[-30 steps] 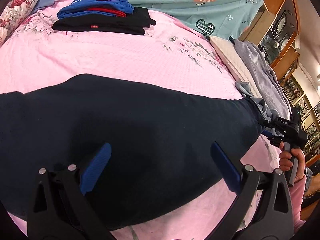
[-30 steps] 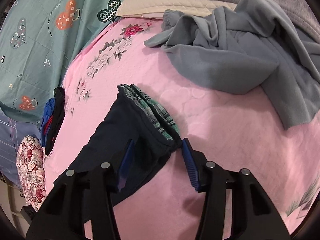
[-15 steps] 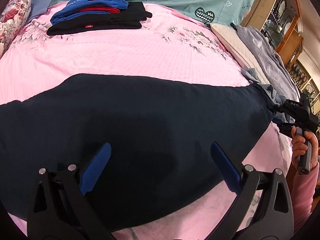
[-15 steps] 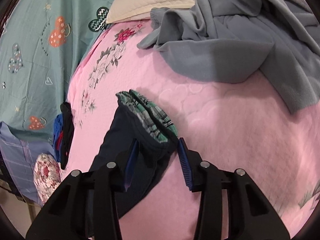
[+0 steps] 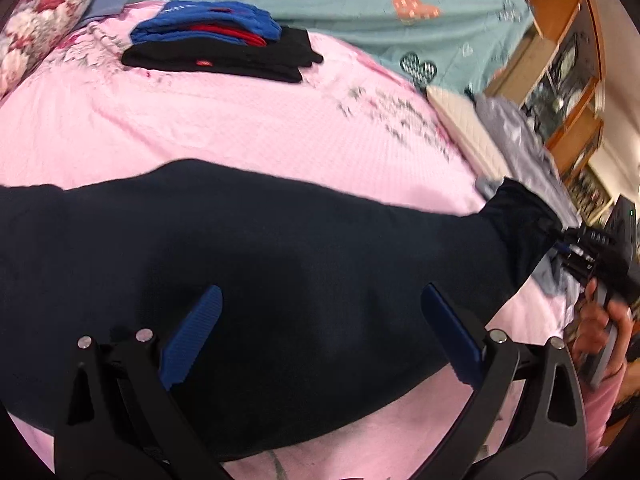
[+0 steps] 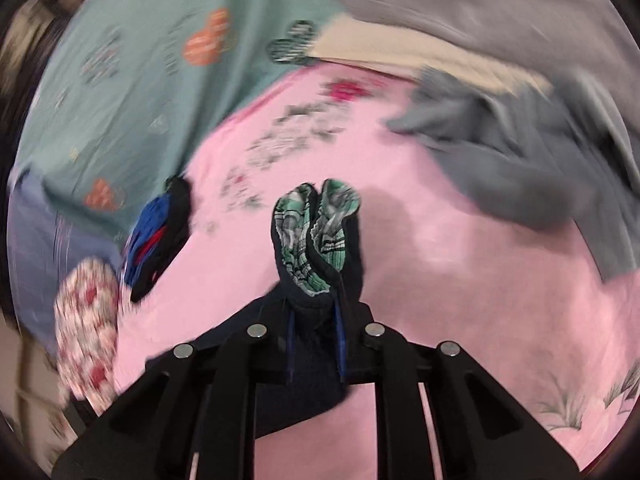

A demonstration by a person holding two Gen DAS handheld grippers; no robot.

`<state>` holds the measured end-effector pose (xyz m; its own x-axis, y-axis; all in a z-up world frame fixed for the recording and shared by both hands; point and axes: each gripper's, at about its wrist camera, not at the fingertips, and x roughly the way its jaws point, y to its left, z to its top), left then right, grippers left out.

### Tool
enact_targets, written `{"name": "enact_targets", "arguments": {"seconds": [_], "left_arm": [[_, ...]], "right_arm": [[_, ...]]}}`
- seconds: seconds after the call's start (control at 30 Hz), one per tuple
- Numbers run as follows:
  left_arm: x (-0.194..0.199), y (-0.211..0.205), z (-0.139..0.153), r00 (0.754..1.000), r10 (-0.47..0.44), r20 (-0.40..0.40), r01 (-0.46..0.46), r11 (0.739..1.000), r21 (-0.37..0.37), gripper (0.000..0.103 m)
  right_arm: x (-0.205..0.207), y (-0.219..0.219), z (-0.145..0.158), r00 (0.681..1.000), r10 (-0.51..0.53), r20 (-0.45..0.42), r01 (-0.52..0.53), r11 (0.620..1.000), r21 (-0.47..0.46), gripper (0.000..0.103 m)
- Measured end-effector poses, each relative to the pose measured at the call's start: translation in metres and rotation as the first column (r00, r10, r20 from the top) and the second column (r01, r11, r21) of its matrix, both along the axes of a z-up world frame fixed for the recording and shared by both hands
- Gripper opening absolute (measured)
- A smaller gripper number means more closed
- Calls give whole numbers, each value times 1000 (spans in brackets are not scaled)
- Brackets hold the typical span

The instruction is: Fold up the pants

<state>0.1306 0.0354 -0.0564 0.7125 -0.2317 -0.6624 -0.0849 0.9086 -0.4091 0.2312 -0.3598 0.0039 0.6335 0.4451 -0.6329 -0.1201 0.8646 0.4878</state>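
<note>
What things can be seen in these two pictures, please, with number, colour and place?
pants: one, dark navy with green plaid lining, spread across the bedspread, one end lifted
bedspread: one, pink with flowers, under everything
folded pile: one, blue, red and black, far side of bedspread
grey clothes: loose heap, grey, right edge of bed
sheet: one, teal with hearts, behind the bedspread
floral pillow: one, red and white, far left
cabinet: one, wooden, far right
left gripper: open, above the pants
right gripper: shut on the pants' end
hand: one, holding the right gripper
</note>
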Motion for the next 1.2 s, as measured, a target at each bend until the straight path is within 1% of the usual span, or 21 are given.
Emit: {"name": "enact_targets", "arguments": {"seconds": [0.1, 0.2, 0.3, 0.4, 0.47, 0.53, 0.57, 0.6, 0.63, 0.67, 0.73, 0.77, 0.83, 0.87, 0.93, 0.97, 1.0, 1.07, 1.13, 1.17, 1.2], "left_arm": [[-11, 18, 9, 998, 61, 32, -63, 997, 55, 101], [-24, 37, 14, 990, 130, 54, -134, 988, 82, 101], [-34, 52, 10, 985, 163, 52, -166, 985, 51, 101], [-36, 60, 0, 984, 175, 18, -175, 984, 29, 101], [-36, 62, 1, 986, 163, 32, -163, 987, -3, 101], [-36, 61, 2, 985, 170, 41, -170, 985, 8, 101], [-34, 60, 1, 987, 158, 37, -159, 987, 8, 101], [-33, 59, 1, 988, 152, 33, -152, 988, 10, 101], [-32, 57, 0, 989, 148, 30, -149, 989, 17, 101], [-32, 57, 0, 989, 147, 31, -148, 989, 22, 101], [-33, 57, 0, 989, 144, 37, -145, 989, 24, 101], [-33, 58, 0, 989, 145, 37, -146, 989, 21, 101], [-32, 60, -2, 988, 150, 30, -150, 989, 4, 101], [-32, 61, -2, 988, 153, 29, -153, 988, -1, 101], [-32, 62, -2, 988, 152, 31, -152, 988, -4, 101], [-33, 61, -2, 988, 152, 31, -152, 988, -2, 101], [-33, 61, -2, 988, 153, 31, -154, 988, 4, 101], [-33, 60, -2, 988, 153, 32, -154, 988, 7, 101], [-32, 59, -1, 989, 145, 26, -145, 989, 12, 101], [-30, 58, 0, 990, 139, 21, -139, 990, 15, 101], [-28, 54, 2, 992, 122, 26, -123, 992, 21, 101]], "right_arm": [[-16, 50, 9, 989, 128, 69, -121, 988, -95, 16], [-33, 100, 4, 959, 265, 106, -246, 956, -163, 16], [-48, 149, -15, 917, 391, 80, -362, 900, -242, 16], [-58, 183, -38, 875, 485, 11, -464, 843, -274, 16], [-68, 198, -49, 852, 524, -14, -506, 814, -285, 16], [-74, 211, -57, 841, 540, -31, -515, 783, -350, 17], [-76, 215, -60, 834, 550, -39, -523, 767, -372, 21], [-79, 218, -58, 821, 570, -38, -540, 752, -379, 33], [-81, 217, -55, 808, 587, -43, -560, 745, -361, 44], [-84, 216, -50, 785, 617, -54, -600, 737, -311, 59], [-84, 205, -34, 742, 670, -33, -665, 729, -164, 59], [-81, 196, -25, 745, 667, 0, -664, 740, -107, 59], [-70, 177, -13, 796, 603, 55, -600, 797, -68, 59], [-63, 171, -12, 825, 562, 65, -558, 827, -75, 58], [-49, 167, -20, 864, 502, 43, -498, 864, -80, 43], [-43, 168, -28, 869, 495, 7, -493, 867, -76, 24], [-38, 174, -40, 862, 505, -43, -507, 858, -81, 14], [-41, 190, -60, 830, 542, -128, -556, 822, -126, 13], [-50, 201, -57, 814, 571, -101, -578, 782, -235, 13], [-51, 202, -51, 806, 583, -102, -589, 771, -242, 13], [-47, 196, -41, 807, 586, -80, -589, 785, -194, 13]]}}
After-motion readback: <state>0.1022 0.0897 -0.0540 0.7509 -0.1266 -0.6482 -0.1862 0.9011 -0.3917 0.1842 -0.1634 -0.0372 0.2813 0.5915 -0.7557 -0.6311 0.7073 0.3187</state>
